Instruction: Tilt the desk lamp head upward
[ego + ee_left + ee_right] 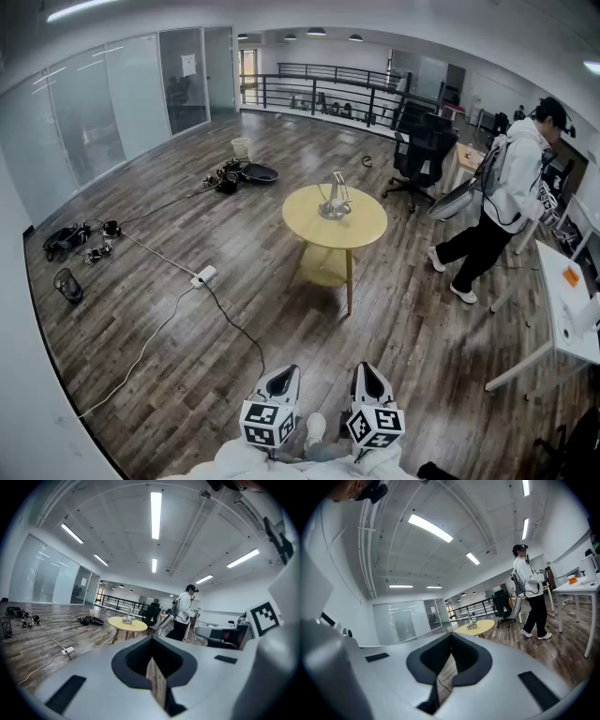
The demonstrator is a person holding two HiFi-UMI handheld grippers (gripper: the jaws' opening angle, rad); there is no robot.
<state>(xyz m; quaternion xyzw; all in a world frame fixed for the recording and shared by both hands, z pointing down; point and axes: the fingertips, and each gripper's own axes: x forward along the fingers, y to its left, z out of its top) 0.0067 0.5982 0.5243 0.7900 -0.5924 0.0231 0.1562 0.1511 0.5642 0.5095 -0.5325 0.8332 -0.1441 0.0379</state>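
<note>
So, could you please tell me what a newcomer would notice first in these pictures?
Most likely the round yellow table standing alone mid-floor, with the desk lamp on top of it. Next comes the person in a white hoodie, mid-stride at the room's right side. Nearest the camera, the left tool and right tool sit side by side, both shut and empty, far from the lamp.

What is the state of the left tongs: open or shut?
Shut: in the left gripper view, the left tongs meet tip against tip, and nothing is held between them.
</note>
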